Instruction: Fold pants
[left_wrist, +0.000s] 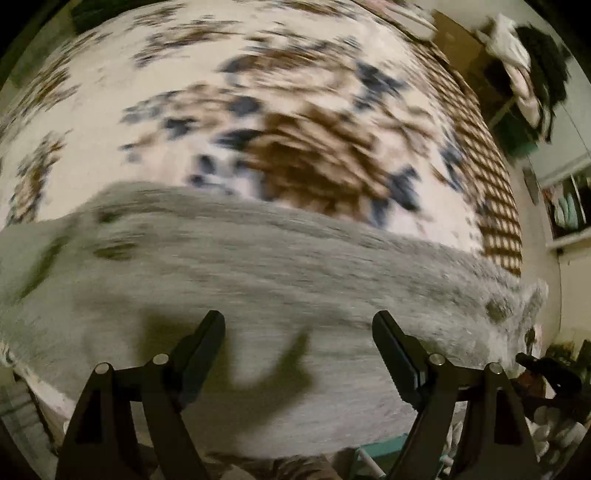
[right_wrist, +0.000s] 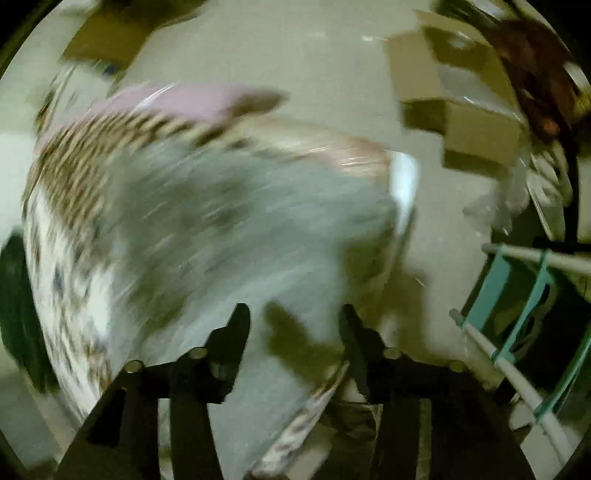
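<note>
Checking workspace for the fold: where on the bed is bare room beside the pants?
Free: the patterned bedspread beyond the grey pants, up to its checkered border. Crowded: the near edge, where the pants lie under the open left tool and right tool.

- The pants (left_wrist: 258, 266) are light grey and fuzzy.
- The bedspread (left_wrist: 207, 96) under the pants is white with brown and navy blotches; its border beyond them is a brown-and-cream check.
- Both grippers are black.
- The rack (right_wrist: 524, 291) beside the bedspread is teal.
</note>
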